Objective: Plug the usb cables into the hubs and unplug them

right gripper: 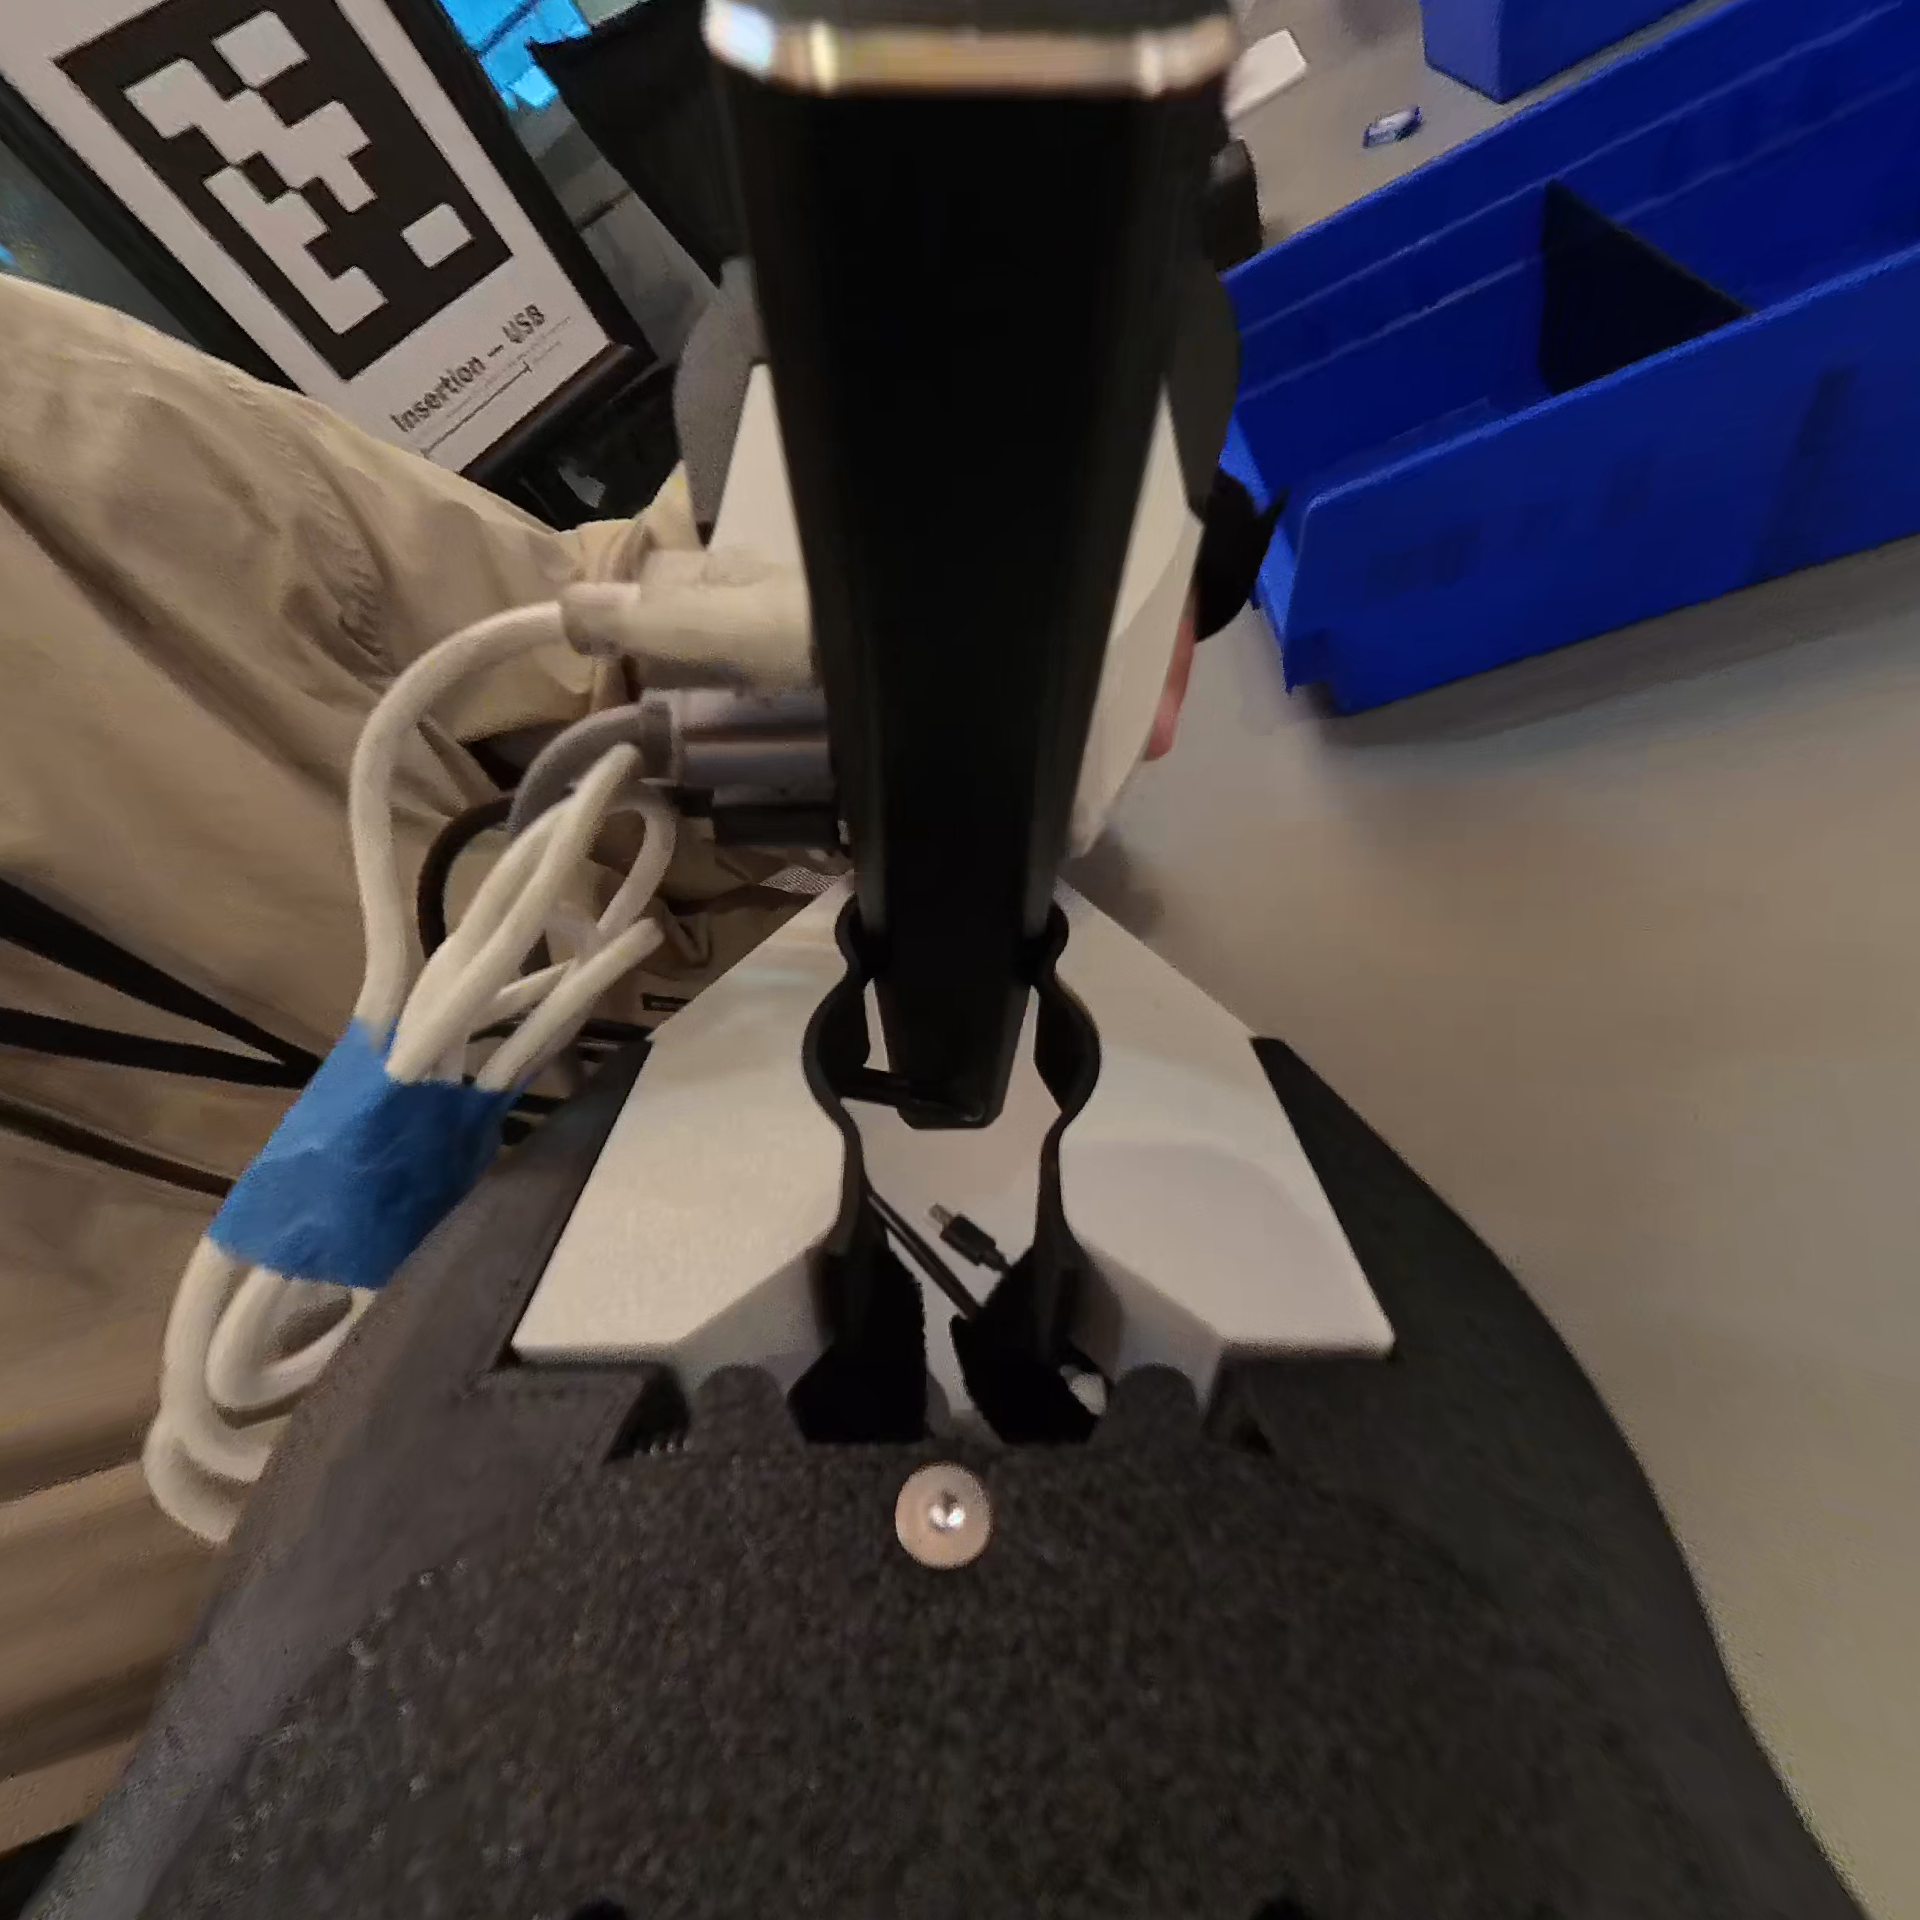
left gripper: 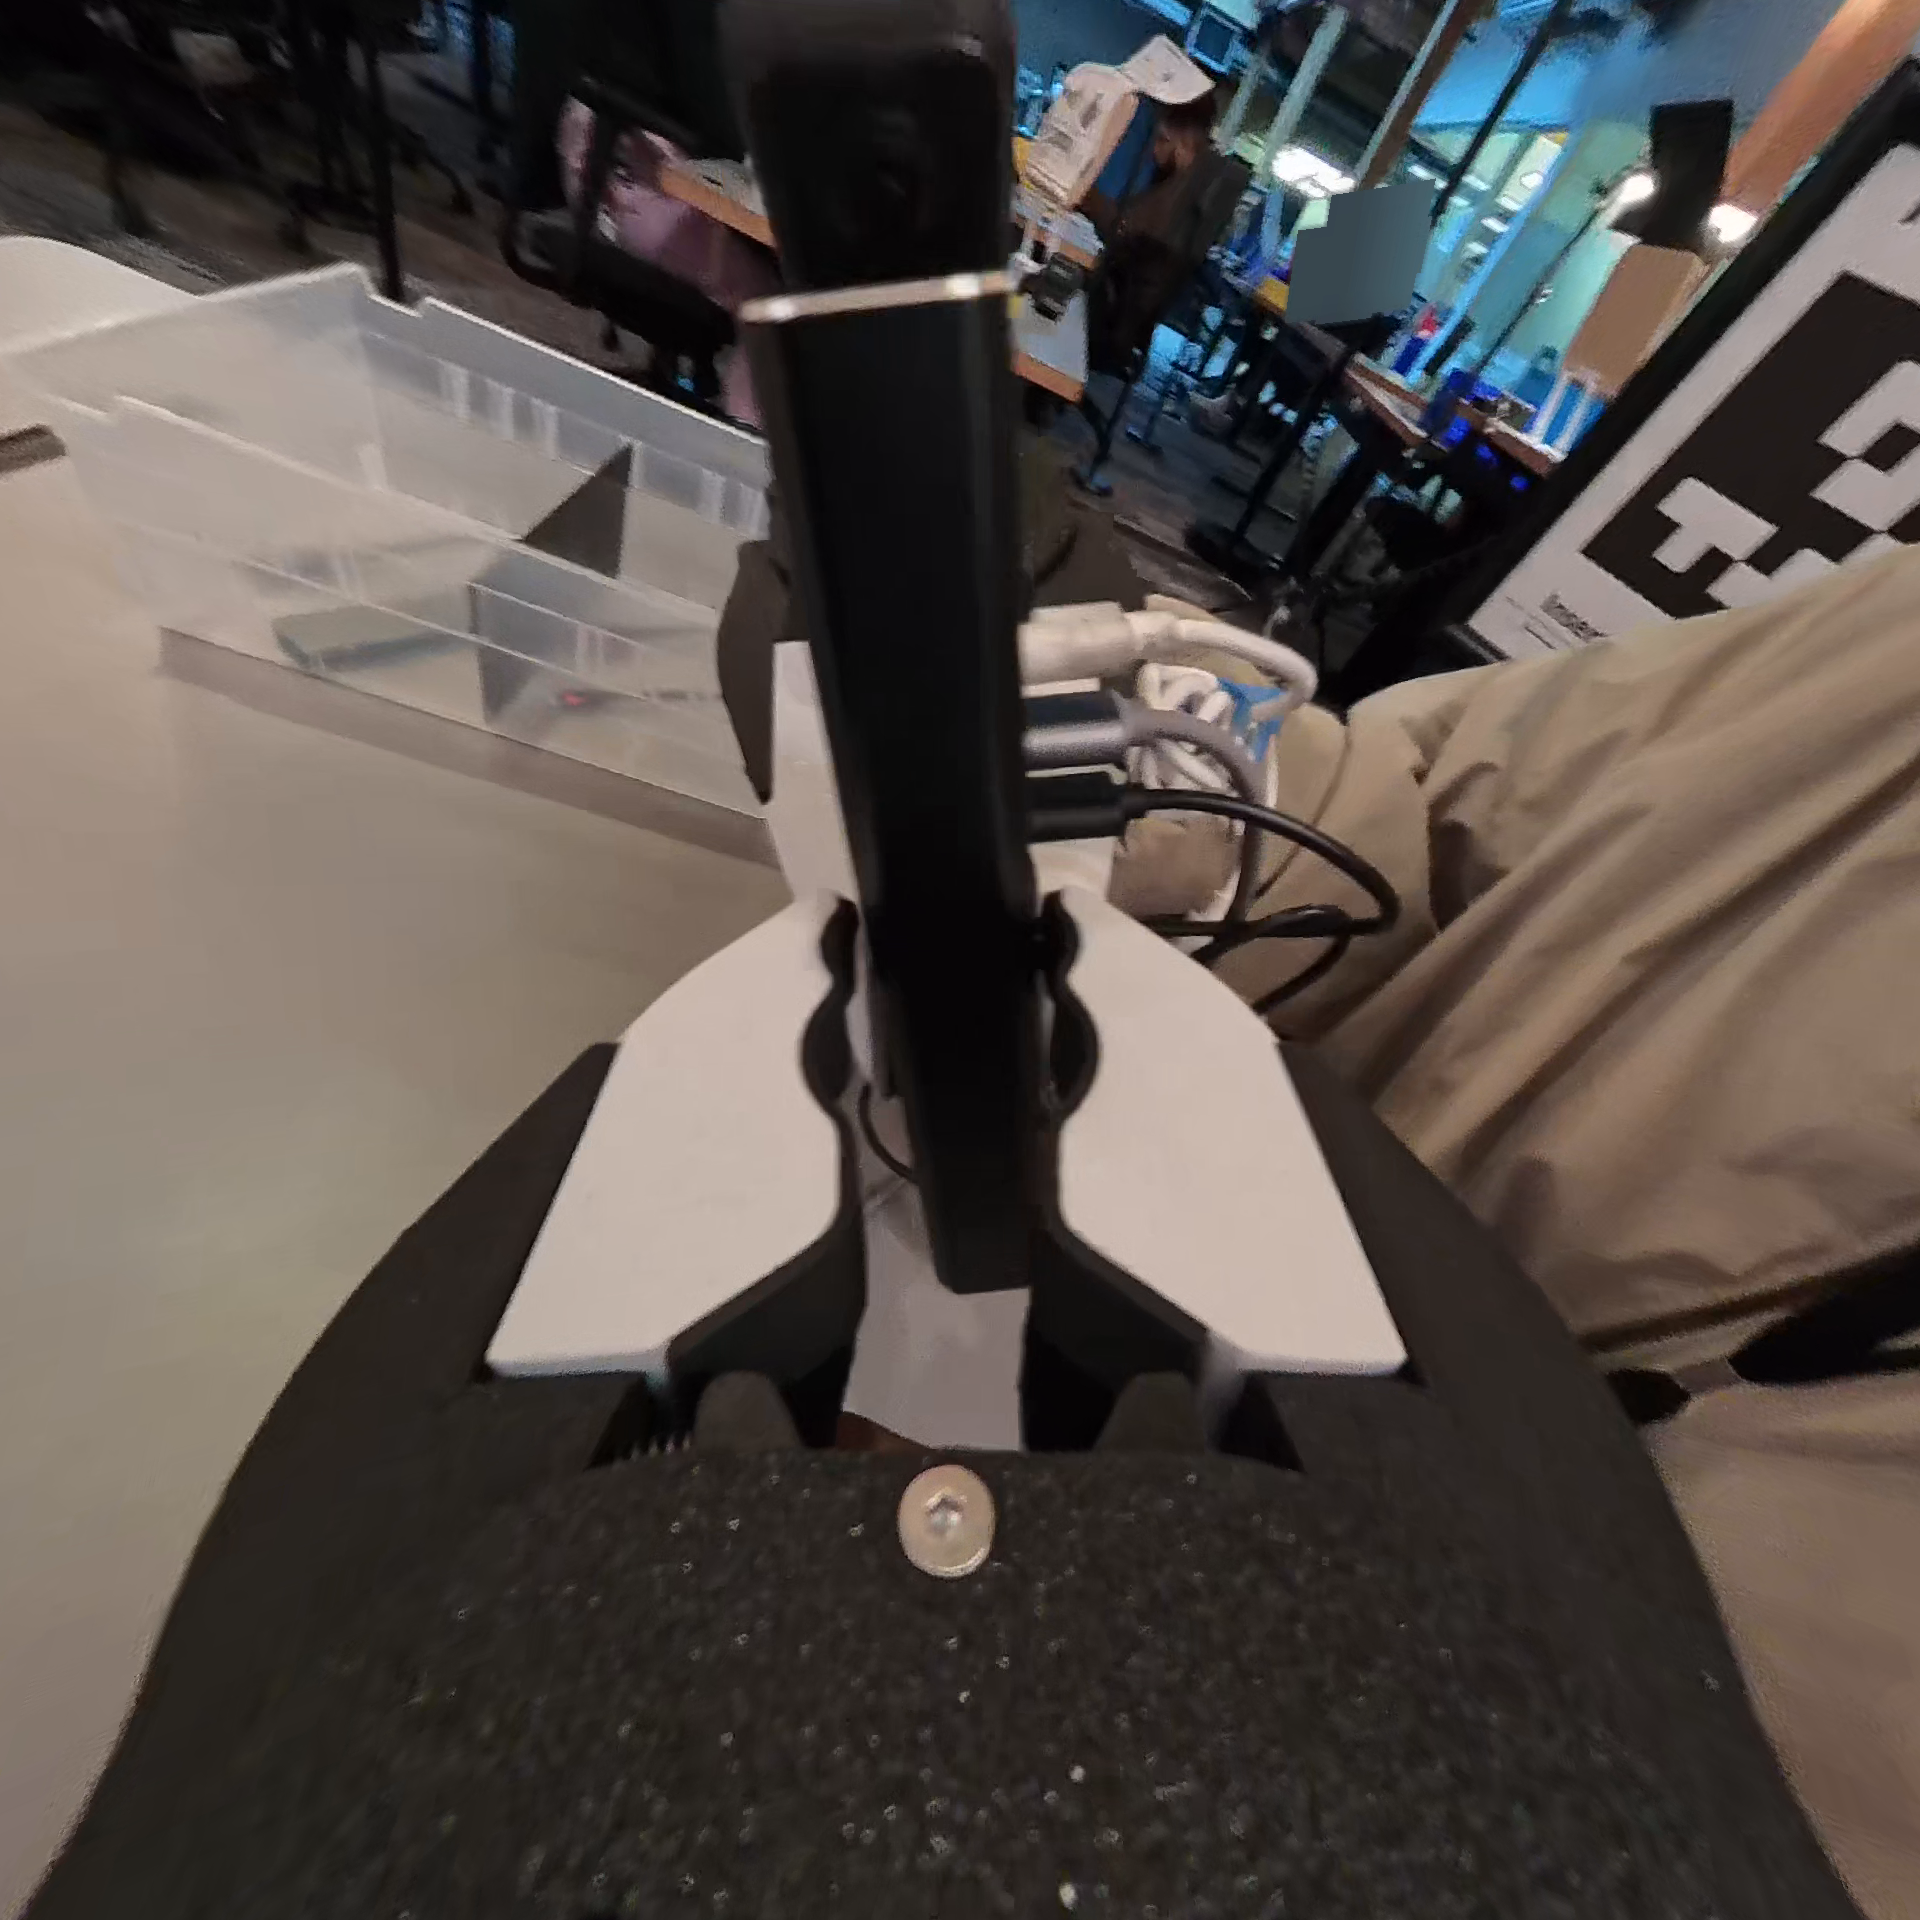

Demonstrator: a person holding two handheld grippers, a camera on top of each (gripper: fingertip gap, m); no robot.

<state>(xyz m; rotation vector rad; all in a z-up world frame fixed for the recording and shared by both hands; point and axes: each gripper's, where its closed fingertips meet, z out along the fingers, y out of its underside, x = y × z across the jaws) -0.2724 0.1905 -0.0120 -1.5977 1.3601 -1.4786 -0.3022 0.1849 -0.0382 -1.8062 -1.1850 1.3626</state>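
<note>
Hub (left gripper: pixel 904 727) clamped lengthwise between both my grippers, left (left gripper: pixel 940 935) and right (right gripper: pixel 951 935). Plugs (right gripper: pixel 727 717) stick out sideways, seemingly nearer neither.

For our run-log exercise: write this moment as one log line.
left claw: shut on long black metal hub | right claw: shut on hub | three cables plugged in: white, grey, black

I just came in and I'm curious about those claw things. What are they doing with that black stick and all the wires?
A person holds two grippers, and both are clamped on one black USB hub. The left gripper and the right gripper each pinch it between their fingers, holding it above the table. Three cables are plugged into its side: a white cable, a grey cable and a black cable. Blue tape binds the white cable's loops.
</note>
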